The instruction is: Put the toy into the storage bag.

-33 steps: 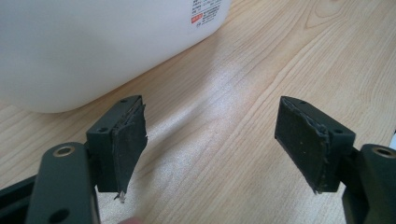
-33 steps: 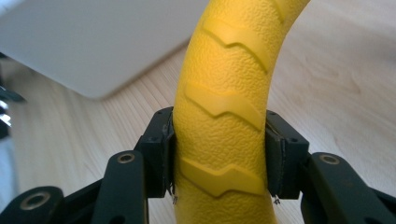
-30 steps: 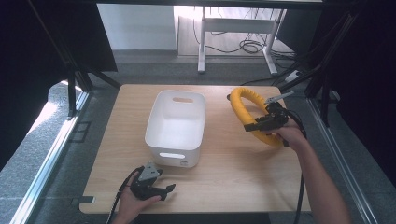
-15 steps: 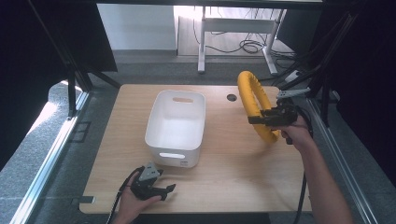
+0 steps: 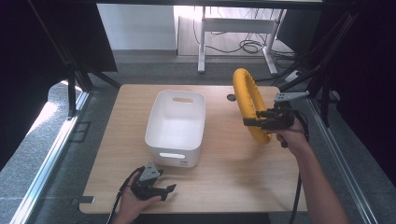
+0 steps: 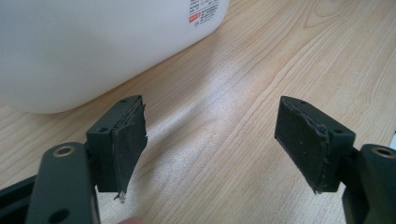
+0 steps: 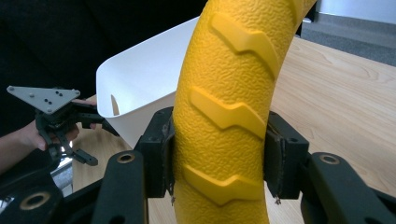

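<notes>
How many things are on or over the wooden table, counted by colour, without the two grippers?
Yellow: 1, the ring, held over the table in the right gripper
White: 1, the bin, standing on the table
Total: 2

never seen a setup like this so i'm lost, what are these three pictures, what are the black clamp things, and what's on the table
There is no robot here: a person holds a hand-held clamp tool in each hand. The high view looks down on the light wooden table from above the person's side. The other two pictures come from small cameras riding on the tools, looking along their black jaws.

On the table stands a white plastic bin with handle slots; nothing is visible inside it.

The right tool is shut on a yellow textured rubber ring with raised treads, holding it upright above the table. The right gripper view shows the jaws pressed against both sides of the ring.

The left tool rests near the bin's front corner, jaws open, holding nothing.
</notes>
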The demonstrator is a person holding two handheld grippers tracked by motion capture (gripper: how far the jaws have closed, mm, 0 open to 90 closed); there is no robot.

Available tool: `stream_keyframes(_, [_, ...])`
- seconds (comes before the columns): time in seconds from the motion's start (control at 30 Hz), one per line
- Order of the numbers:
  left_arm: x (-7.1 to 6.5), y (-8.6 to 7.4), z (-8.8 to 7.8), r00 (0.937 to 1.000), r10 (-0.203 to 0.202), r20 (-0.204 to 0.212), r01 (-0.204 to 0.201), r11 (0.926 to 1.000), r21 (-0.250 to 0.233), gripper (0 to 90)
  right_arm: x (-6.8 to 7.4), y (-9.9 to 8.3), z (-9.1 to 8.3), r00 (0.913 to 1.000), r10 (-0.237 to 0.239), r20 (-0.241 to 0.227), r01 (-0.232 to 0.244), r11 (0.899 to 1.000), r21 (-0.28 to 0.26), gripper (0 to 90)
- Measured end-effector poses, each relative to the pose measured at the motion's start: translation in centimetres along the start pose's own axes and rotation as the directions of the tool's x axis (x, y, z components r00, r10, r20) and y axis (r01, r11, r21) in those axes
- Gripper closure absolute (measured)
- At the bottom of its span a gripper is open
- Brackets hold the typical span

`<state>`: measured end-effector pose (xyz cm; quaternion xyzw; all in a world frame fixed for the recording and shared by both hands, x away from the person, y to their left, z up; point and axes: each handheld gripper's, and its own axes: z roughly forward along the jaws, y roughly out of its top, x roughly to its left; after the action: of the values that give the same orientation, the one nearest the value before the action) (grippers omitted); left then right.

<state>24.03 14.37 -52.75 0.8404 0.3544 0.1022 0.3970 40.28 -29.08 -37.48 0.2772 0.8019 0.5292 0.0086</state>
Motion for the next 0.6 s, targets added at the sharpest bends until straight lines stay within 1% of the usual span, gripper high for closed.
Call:
stream_keyframes(0.13, [0.0, 0.0, 0.1, 1.0000, -0.003, 0.002, 0.003, 1.0000, -0.003, 25.0, 0.8, 0.3, 0.3, 0.9998, -0.017, -0.013, 0.017, 1.000, -0.013, 51.6])
stream_keyframes(0.17, [0.0, 0.0, 0.1, 1.0000, -0.003, 0.002, 0.003, 1.0000, -0.003, 25.1, 0.8, 0.3, 0.3, 0.9998, -0.017, -0.013, 0.017, 1.000, -0.013, 51.6])
stream_keyframes(0.23, [0.0, 0.0, 0.0, 1.0000, 0.001, 0.001, -0.001, 1.0000, -0.005, 25.0, 1.3, 0.5, 0.5, 0.9994, -0.031, -0.017, 0.031, 0.999, -0.023, 51.6])
stream_keyframes(0.37, [0.0, 0.0, 0.0, 1.0000, 0.002, 0.002, -0.002, 1.0000, -0.004, 25.0, 1.8, 0.7, 0.7, 0.9992, -0.032, -0.023, 0.032, 0.999, -0.038, 51.6])
stream_keyframes(0.47, [0.0, 0.0, 0.0, 1.0000, 0.002, 0.002, -0.002, 1.0000, -0.003, 25.0, 2.4, 1.0, 0.9, 0.9983, -0.052, -0.025, 0.051, 0.998, -0.045, 51.6])
stream_keyframes(0.57, [0.0, 0.0, 0.0, 1.0000, 0.001, 0.002, -0.001, 1.0000, -0.003, 25.0, 2.7, 1.2, 0.9, 0.9980, -0.057, -0.028, 0.055, 0.997, -0.057, 51.6])
stream_keyframes(0.6, [0.0, 0.0, 0.0, 1.0000, 0.001, 0.001, -0.001, 1.0000, -0.003, 25.1, 3.1, 1.6, 1.0, 0.9974, -0.067, -0.028, 0.065, 0.996, -0.061, 51.6])
